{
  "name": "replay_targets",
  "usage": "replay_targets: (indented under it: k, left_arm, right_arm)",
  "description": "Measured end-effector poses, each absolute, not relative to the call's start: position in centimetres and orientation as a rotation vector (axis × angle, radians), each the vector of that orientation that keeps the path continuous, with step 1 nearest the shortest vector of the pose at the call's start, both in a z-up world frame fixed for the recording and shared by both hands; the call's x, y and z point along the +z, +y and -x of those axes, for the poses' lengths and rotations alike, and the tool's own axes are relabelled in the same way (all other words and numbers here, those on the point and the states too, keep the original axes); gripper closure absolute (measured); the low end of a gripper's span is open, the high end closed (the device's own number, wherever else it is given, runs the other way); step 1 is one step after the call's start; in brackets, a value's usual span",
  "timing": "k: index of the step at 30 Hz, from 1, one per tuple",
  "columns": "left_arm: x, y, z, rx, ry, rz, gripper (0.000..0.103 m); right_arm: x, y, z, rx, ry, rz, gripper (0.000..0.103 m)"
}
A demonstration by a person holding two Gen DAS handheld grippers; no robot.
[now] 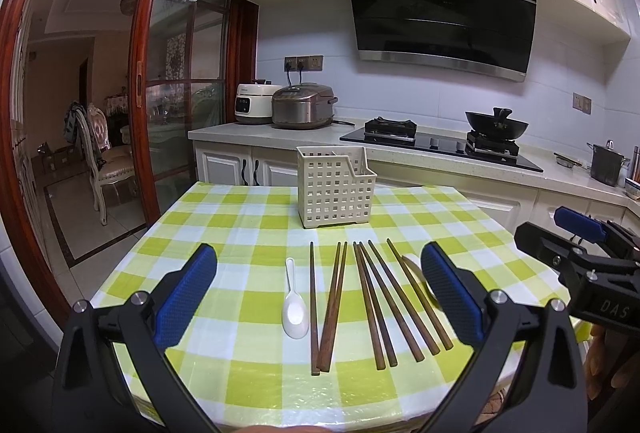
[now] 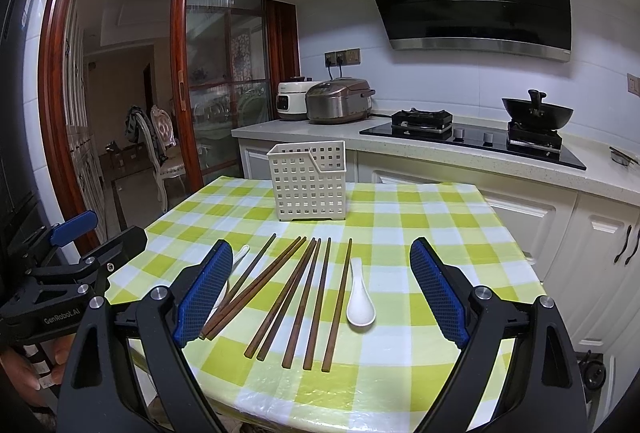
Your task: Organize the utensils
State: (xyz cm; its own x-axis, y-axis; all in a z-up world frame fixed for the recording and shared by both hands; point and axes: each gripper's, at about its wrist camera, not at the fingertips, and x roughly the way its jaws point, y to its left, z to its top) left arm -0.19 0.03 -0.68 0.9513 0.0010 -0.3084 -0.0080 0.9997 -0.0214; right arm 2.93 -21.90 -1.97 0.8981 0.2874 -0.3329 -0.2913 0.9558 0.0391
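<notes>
Several brown wooden chopsticks [image 1: 372, 301] lie side by side on the green-checked tablecloth [image 1: 248, 217]; they also show in the right wrist view [image 2: 296, 293]. A white ceramic spoon [image 1: 294, 307] lies left of them, partly hidden in the right wrist view [image 2: 240, 257]. A second white spoon [image 2: 359, 301] lies right of them, mostly hidden behind my left finger in the left wrist view [image 1: 414, 265]. A beige perforated utensil holder [image 1: 334, 189] stands upright at the table's far side [image 2: 308, 181]. My left gripper [image 1: 320, 297] is open above the near edge. My right gripper [image 2: 322, 293] is open and empty beside it.
Behind the table runs a counter with two rice cookers [image 1: 302, 107], a gas hob [image 1: 436, 143] and a black wok [image 1: 496, 123]. A steel pot [image 1: 606, 163] stands at the far right. A glass sliding door [image 1: 184, 73] and a chair [image 1: 100, 157] are at the left.
</notes>
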Motion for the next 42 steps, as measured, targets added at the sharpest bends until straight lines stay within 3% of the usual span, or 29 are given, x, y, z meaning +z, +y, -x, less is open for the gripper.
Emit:
replay_targets:
  k: [29,42]
  left_arm:
    - [-0.6,0.0,0.0,0.001,0.321,0.02,0.004]
    - [-4.6,1.5,-6.4,0.033,0.56,-0.017,0.004]
  right_arm:
    - [-1.7,-21.6,-3.1,0.302,0.346,0.013,0.018]
    - [-6.7,-23.1,-10.3,0.247,0.561,-0.027,0.018]
